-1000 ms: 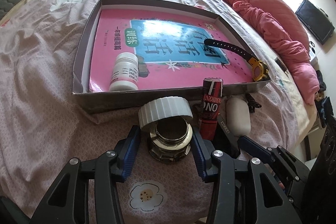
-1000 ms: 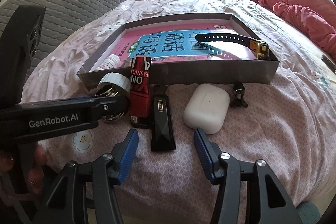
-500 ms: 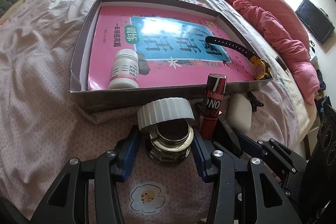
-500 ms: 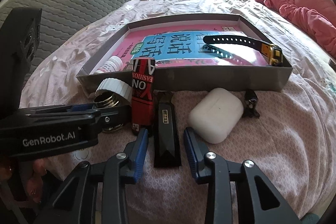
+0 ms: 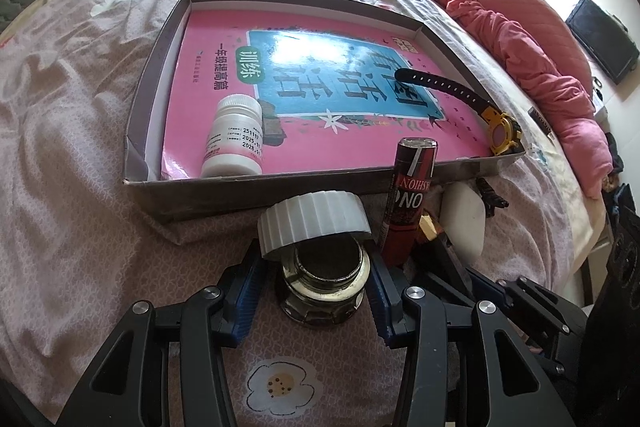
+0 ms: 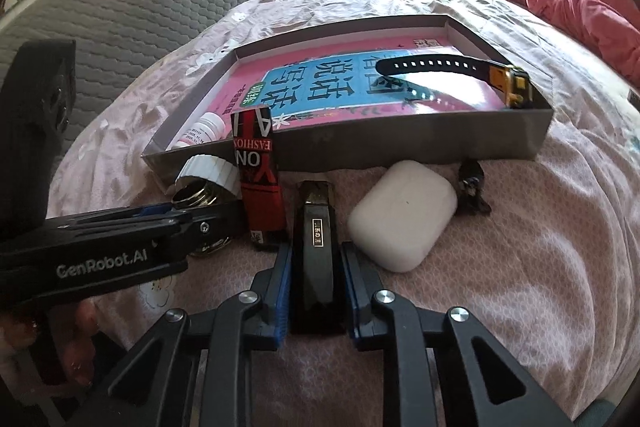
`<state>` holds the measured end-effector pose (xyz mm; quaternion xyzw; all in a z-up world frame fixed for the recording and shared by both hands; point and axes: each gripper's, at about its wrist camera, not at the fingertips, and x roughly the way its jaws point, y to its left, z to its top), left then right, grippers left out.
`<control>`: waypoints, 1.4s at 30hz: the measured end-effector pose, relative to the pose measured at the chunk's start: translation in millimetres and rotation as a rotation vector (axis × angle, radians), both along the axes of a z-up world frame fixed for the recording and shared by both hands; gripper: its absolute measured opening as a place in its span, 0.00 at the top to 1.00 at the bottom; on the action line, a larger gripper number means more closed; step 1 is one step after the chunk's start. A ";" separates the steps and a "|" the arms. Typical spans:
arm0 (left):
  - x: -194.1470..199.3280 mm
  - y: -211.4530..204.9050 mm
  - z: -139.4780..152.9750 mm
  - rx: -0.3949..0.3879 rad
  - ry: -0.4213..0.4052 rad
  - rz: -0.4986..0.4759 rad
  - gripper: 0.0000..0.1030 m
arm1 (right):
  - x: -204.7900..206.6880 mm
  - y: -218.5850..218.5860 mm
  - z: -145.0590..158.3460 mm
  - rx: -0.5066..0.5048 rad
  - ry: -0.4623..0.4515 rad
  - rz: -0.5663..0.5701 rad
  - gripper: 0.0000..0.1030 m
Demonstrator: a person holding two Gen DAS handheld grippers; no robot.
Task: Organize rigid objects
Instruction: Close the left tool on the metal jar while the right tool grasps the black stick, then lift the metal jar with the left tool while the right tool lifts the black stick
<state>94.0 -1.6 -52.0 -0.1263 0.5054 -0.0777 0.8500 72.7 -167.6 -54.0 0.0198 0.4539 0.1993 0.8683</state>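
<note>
Bed with pink floral sheet (image 5: 80,227); shallow box (image 5: 152,131) beyond both tools. Left hand-held gripper (image 5: 316,291) brackets the glass jar (image 5: 324,287), fingers spread, lid (image 5: 314,227) tilted loose; heavy, fragile, grip the body. Right hand-held gripper (image 6: 314,287) flanks the black lighter (image 6: 318,259), contact unclear; stiff, slick, take mid-sides.

Pink floral bed (image 5: 80,187) under tray (image 5: 208,195), jar (image 5: 324,287), earbud case (image 6: 402,215).
</note>
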 end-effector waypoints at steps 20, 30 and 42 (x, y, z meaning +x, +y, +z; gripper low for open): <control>-18.2 4.1 9.3 -0.023 0.000 0.022 0.64 | -17.6 -26.0 12.5 0.110 0.025 -0.054 0.78; -39.2 13.0 14.7 -0.017 -0.011 0.031 0.64 | -19.2 -31.7 17.7 0.133 0.009 -0.076 0.78; -46.9 20.8 20.8 -0.018 -0.011 0.062 0.64 | -25.1 -41.1 28.5 0.157 -0.006 -0.111 0.78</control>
